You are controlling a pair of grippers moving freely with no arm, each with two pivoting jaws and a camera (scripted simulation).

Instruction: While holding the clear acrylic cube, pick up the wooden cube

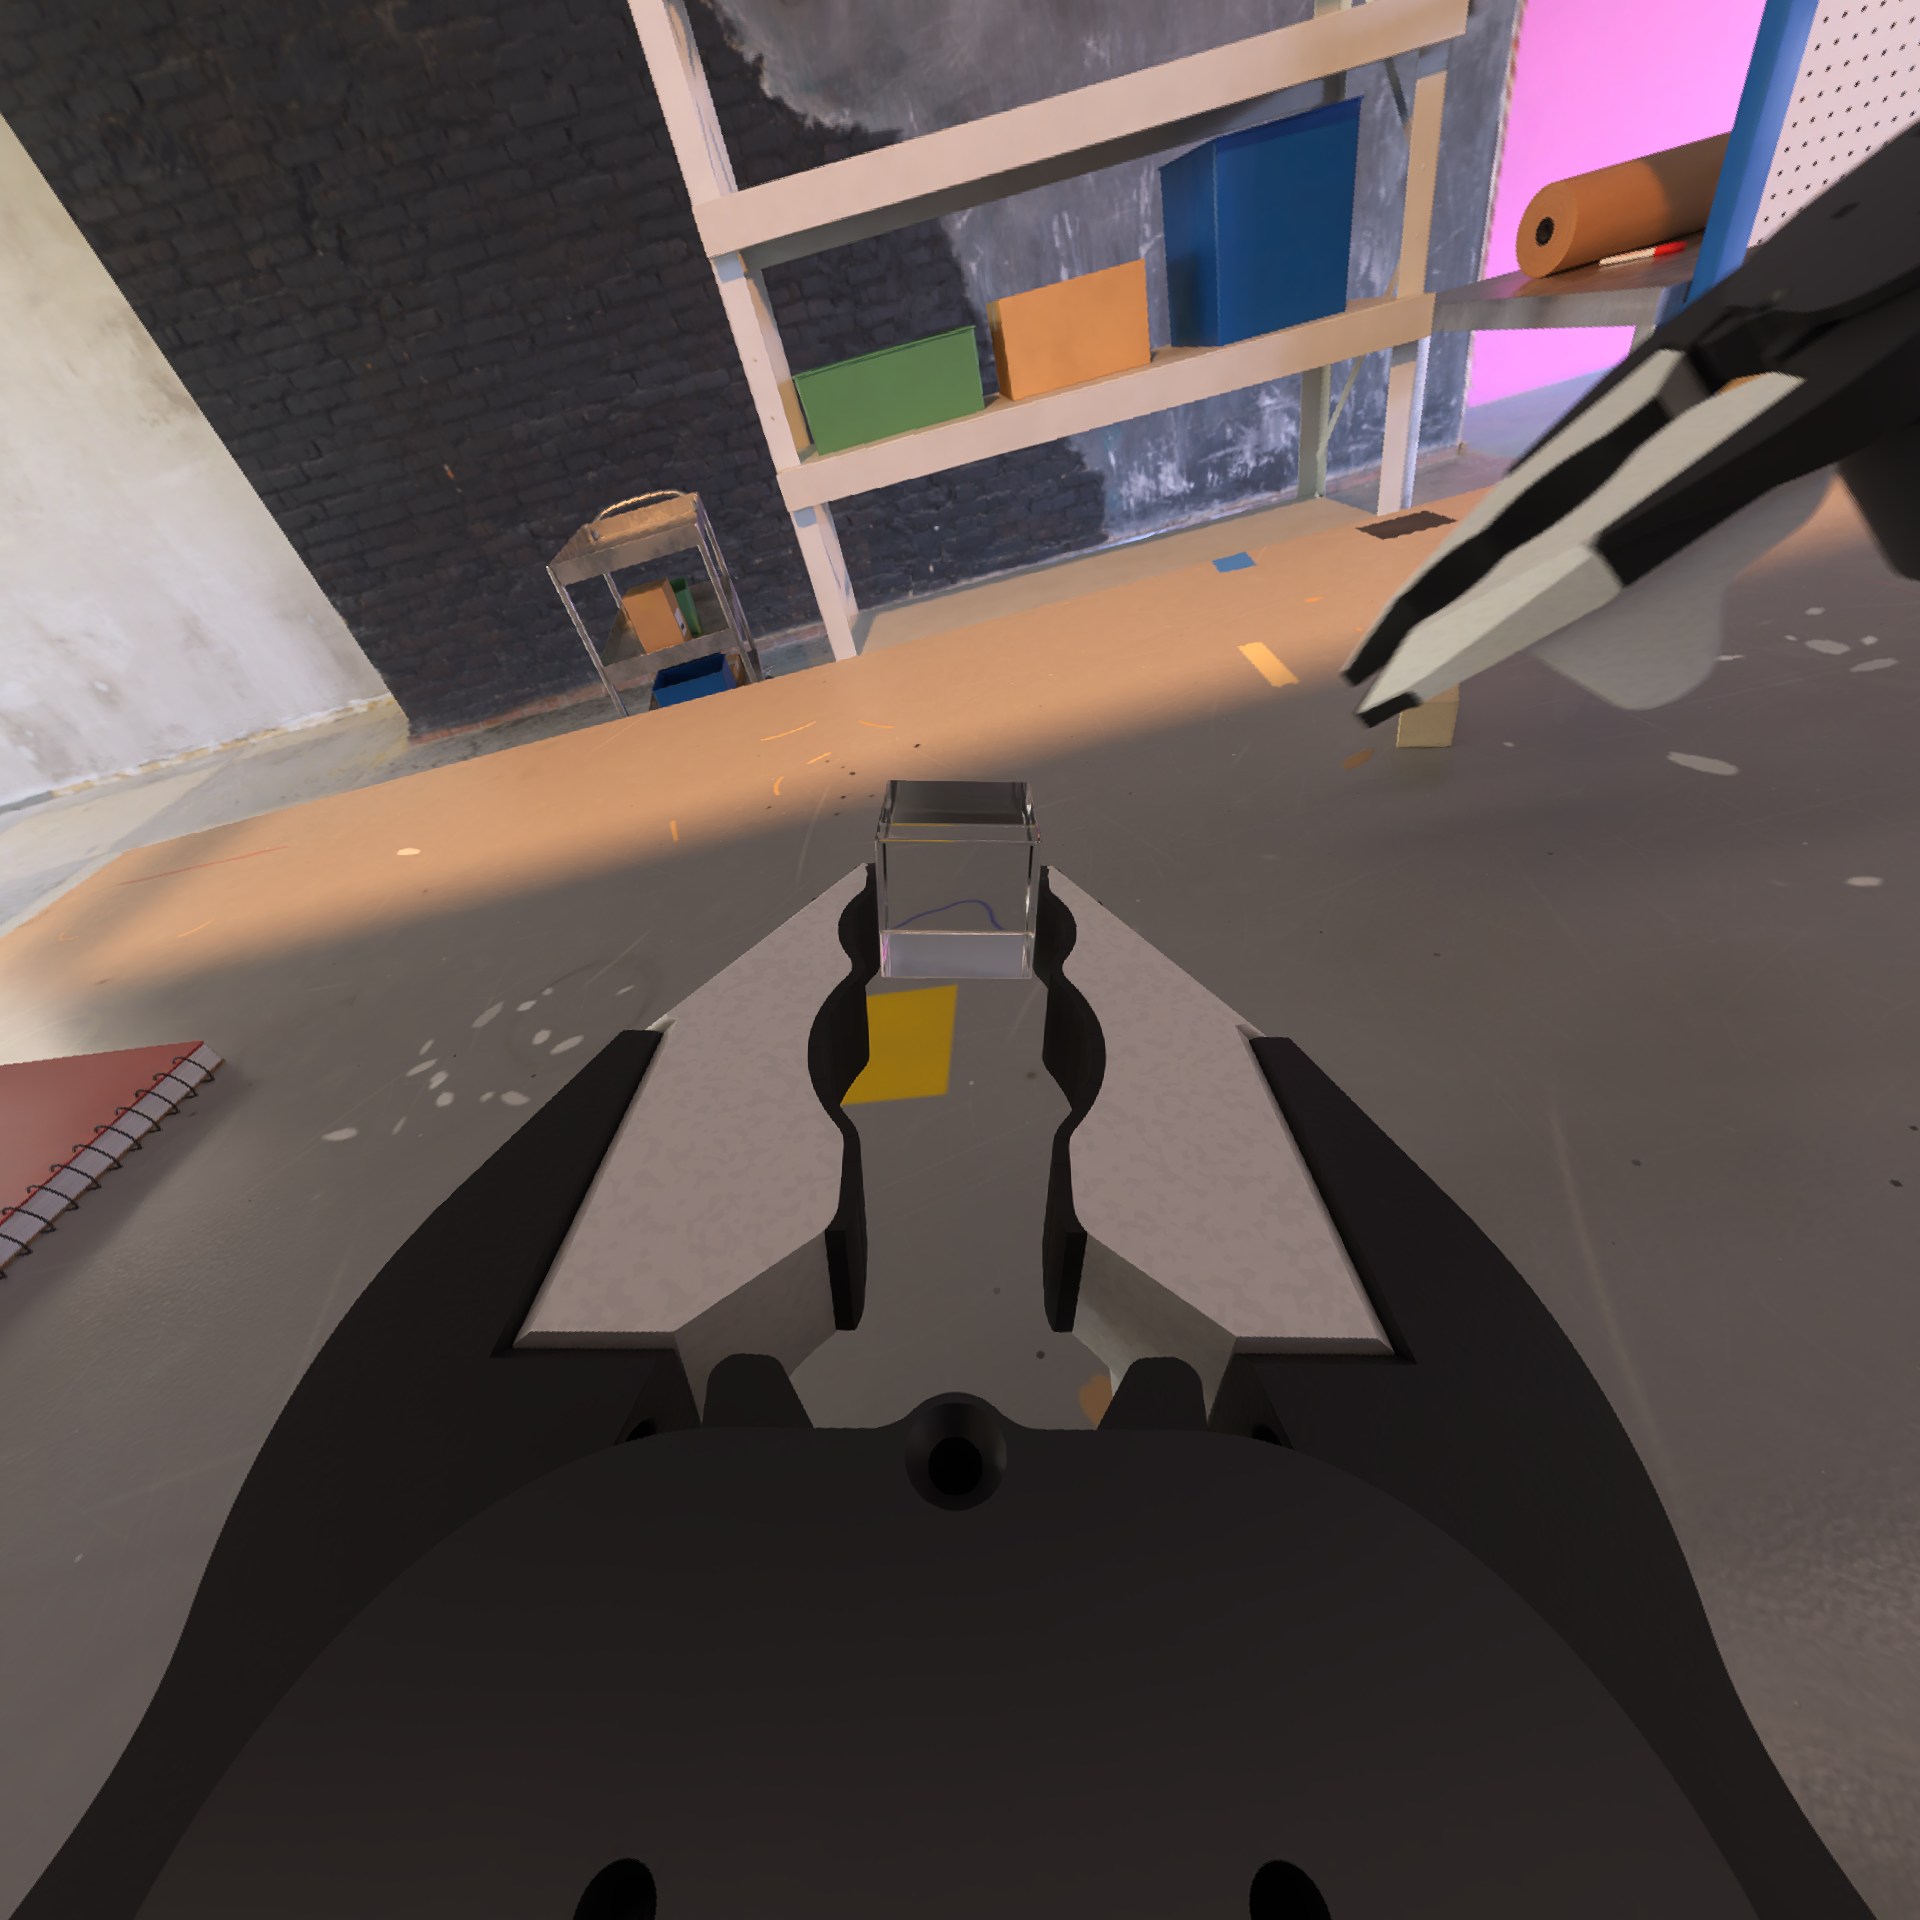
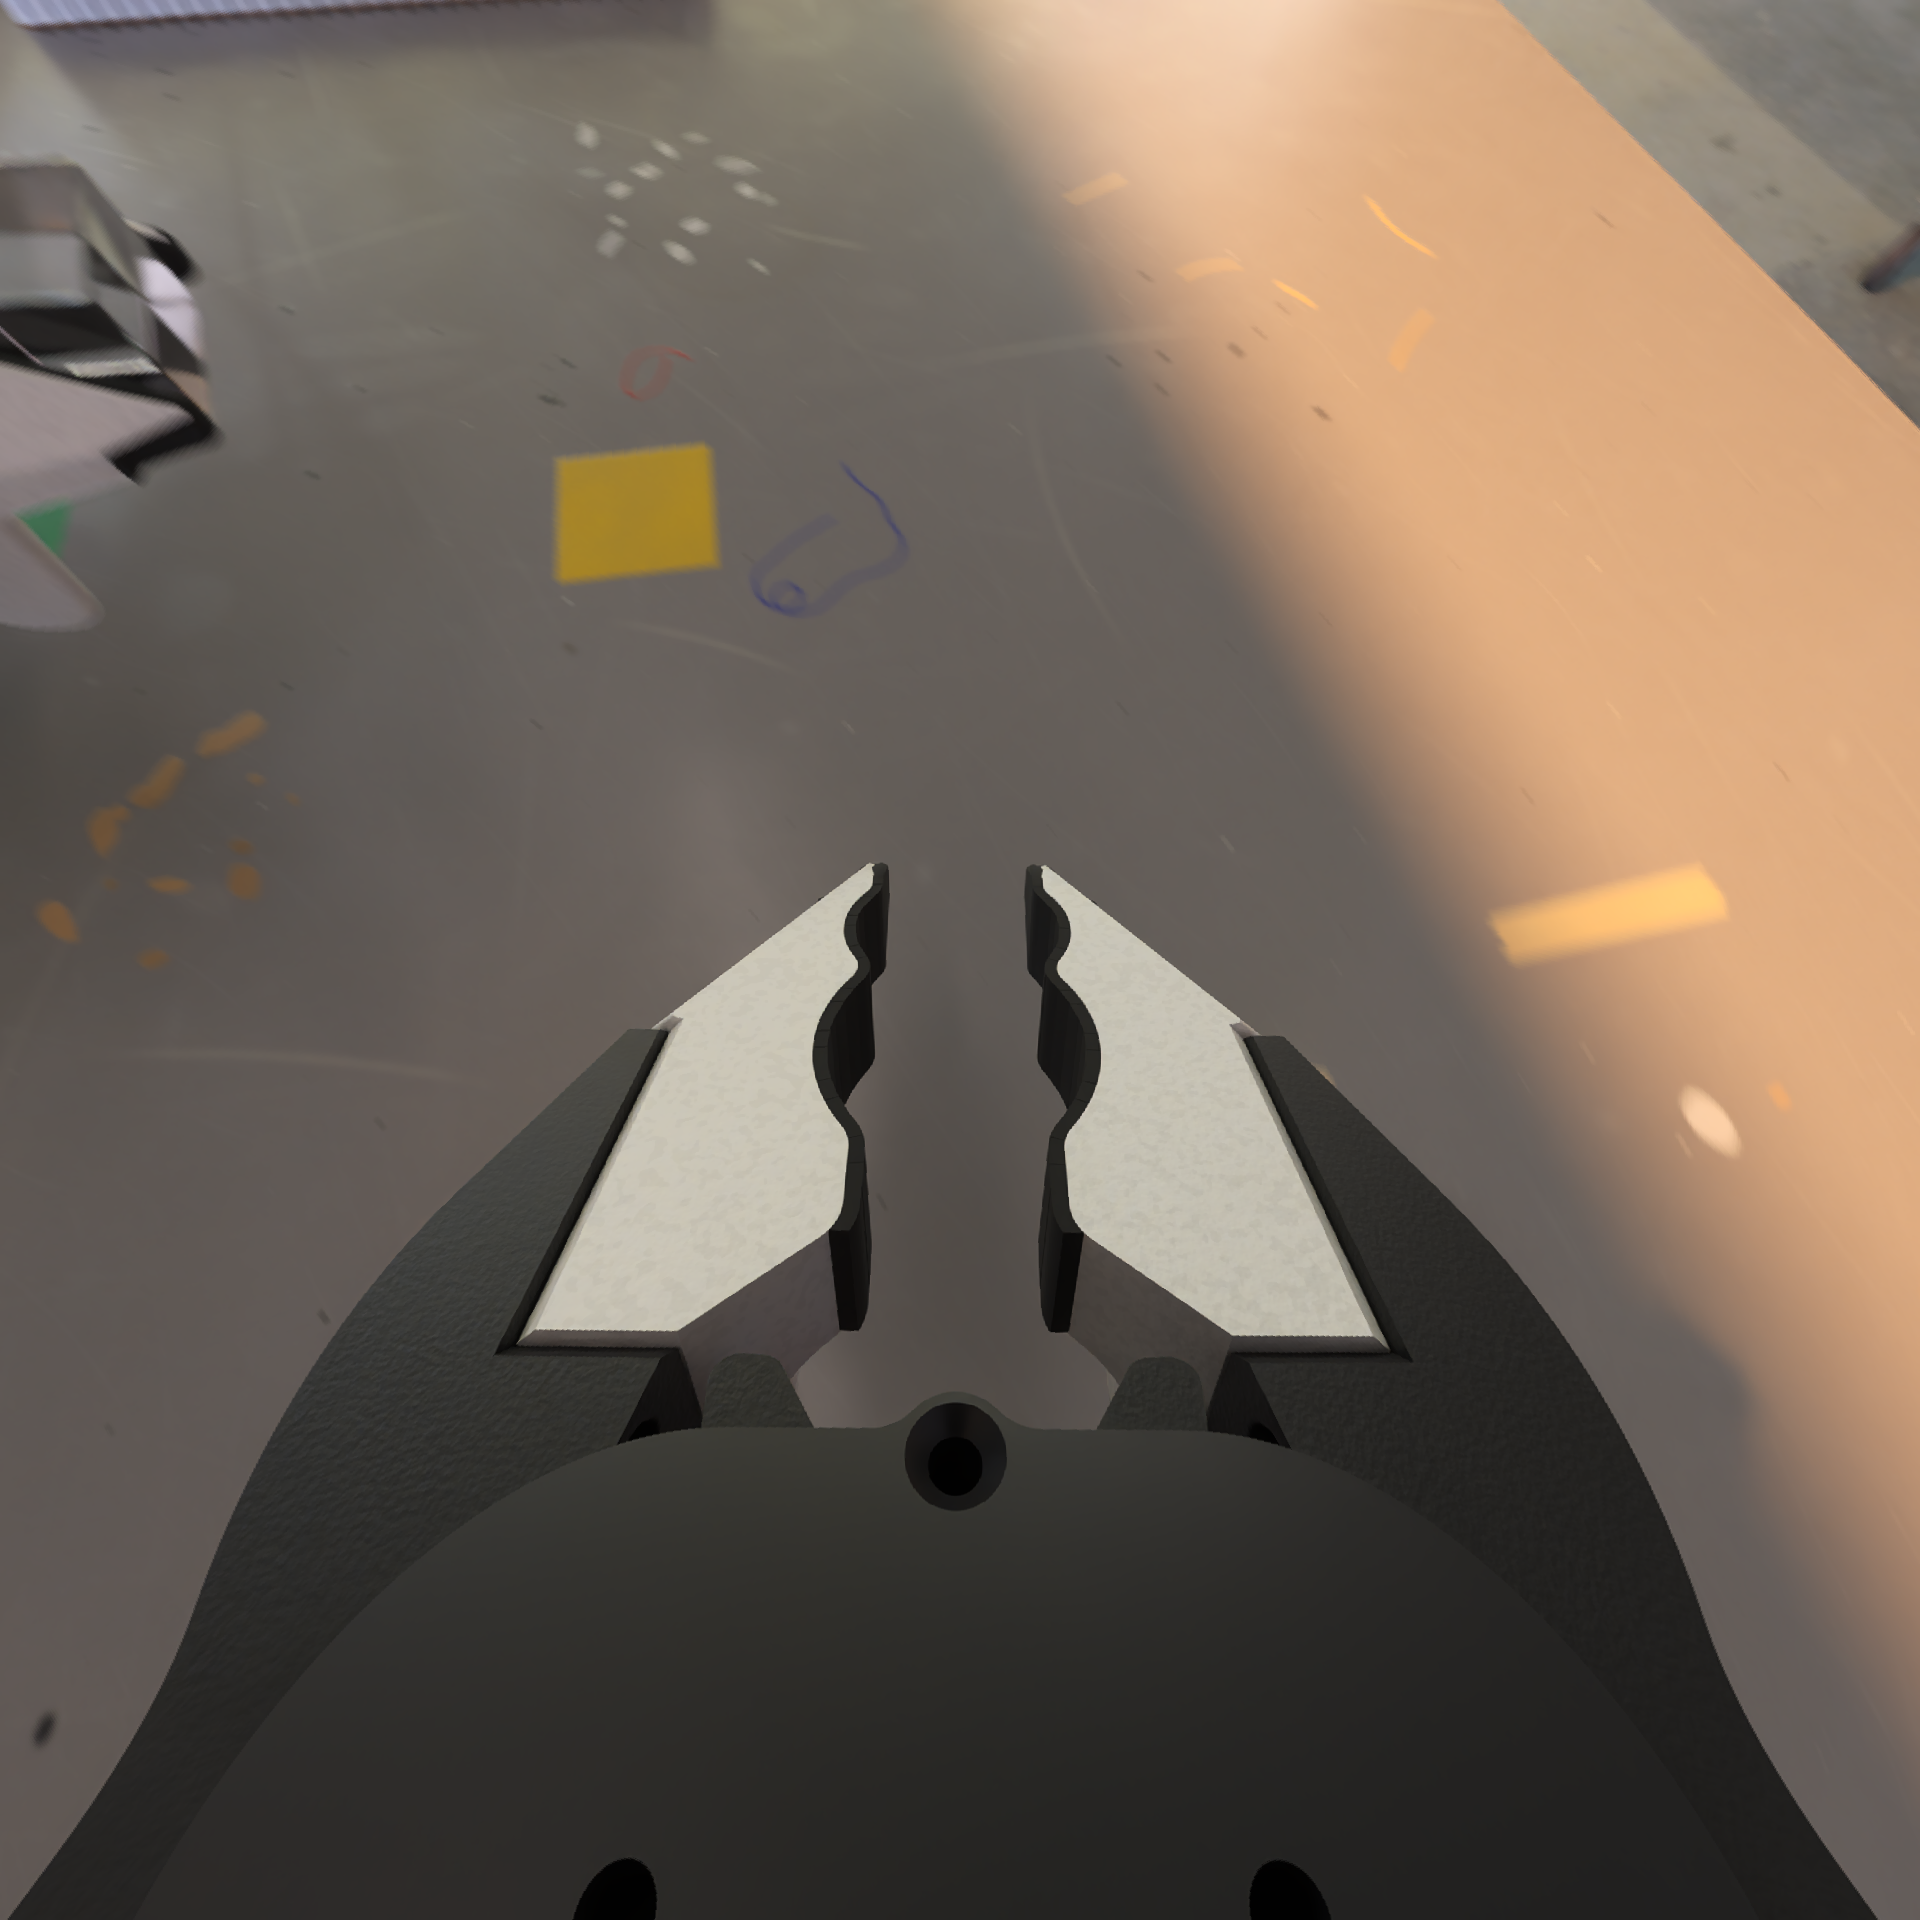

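My left gripper (image 1: 956, 883) is shut on the clear acrylic cube (image 1: 956, 914), which sits between its fingertips a little above the grey table (image 1: 1455, 1039). The wooden cube (image 1: 1432, 724) is small and pale and stands on the table at the far right, partly hidden by my right gripper's (image 1: 1366, 691) fingertips, which hang just over it. In the right wrist view my right gripper (image 2: 956, 883) is open with nothing between its fingers, and the wooden cube is out of sight. The left gripper with the clear cube (image 2: 73, 249) shows at that view's left edge.
A red spiral notebook (image 1: 94, 1122) lies at the left. A yellow square patch (image 2: 636, 511) marks the table top, also under my left gripper (image 1: 904, 1044). Past the table's far edge stand shelves with coloured boxes (image 1: 1070, 332) and a metal cart (image 1: 655, 603).
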